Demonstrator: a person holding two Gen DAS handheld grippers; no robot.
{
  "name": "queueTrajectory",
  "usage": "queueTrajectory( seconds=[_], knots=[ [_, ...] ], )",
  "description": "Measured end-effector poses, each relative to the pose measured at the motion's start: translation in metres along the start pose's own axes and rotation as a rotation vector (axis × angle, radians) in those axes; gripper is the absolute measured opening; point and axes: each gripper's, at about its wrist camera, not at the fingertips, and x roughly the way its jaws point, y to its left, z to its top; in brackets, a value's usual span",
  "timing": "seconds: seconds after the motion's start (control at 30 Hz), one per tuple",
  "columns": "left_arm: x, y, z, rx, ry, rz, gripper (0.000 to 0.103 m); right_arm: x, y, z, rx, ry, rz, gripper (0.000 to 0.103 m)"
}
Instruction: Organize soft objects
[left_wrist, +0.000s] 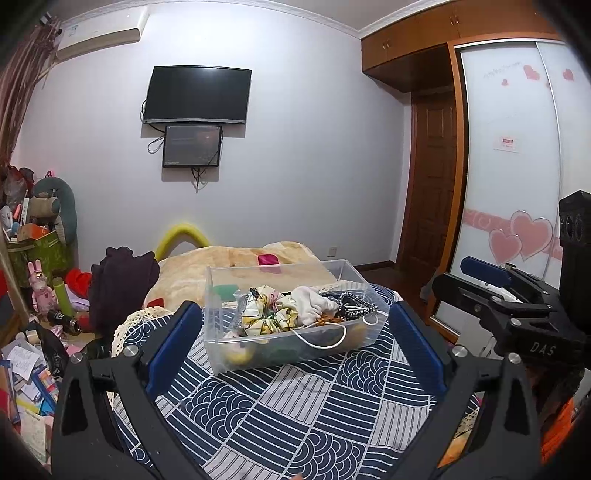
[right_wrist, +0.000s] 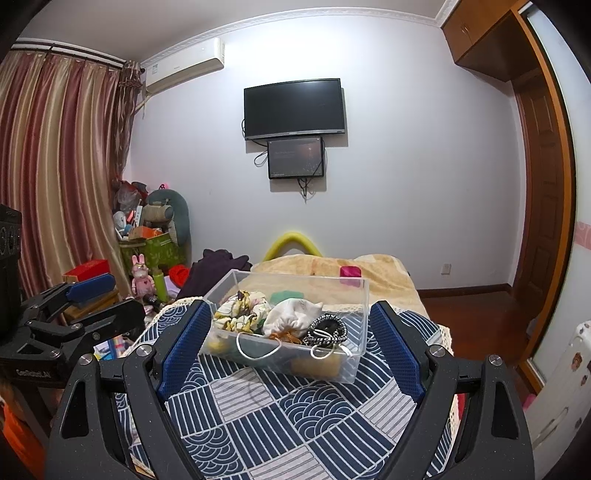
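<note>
A clear plastic box (left_wrist: 218, 354) (right_wrist: 354, 365) stands on the blue patterned bed cover. It holds soft things: a yellow floral cloth (left_wrist: 264, 314) (right_wrist: 240, 314), a white cloth (left_wrist: 312, 302) (right_wrist: 291, 314), a black-and-white cord bundle (left_wrist: 354, 304) (right_wrist: 327, 330) and a white cord loop. My left gripper (left_wrist: 295, 332) is open and empty, held above the bed before the box. My right gripper (right_wrist: 291, 336) is open and empty too, also before the box. Each gripper shows at the edge of the other's view.
A beige blanket (left_wrist: 221, 262) with a pink object (left_wrist: 269, 259) lies behind the box. A dark garment (left_wrist: 118, 284) sits at the bed's left edge. Cluttered toys and papers (left_wrist: 33, 369) fill the floor left. A wardrobe (left_wrist: 509, 147) stands right.
</note>
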Motion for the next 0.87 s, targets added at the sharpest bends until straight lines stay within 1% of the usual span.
queueTrajectory(
  seconds=[0.6,0.87],
  knots=[
    [-0.0016,0.0043,-0.0007,-0.021,0.0,-0.003,0.102,0.003,0.0012,-0.0023,0.005,0.011,0.003,0.086],
    [-0.001,0.0018,-0.0015,-0.015,0.005,-0.011,0.103,0.0063,0.0022,-0.0046,0.012,0.025,0.007,0.087]
  ],
)
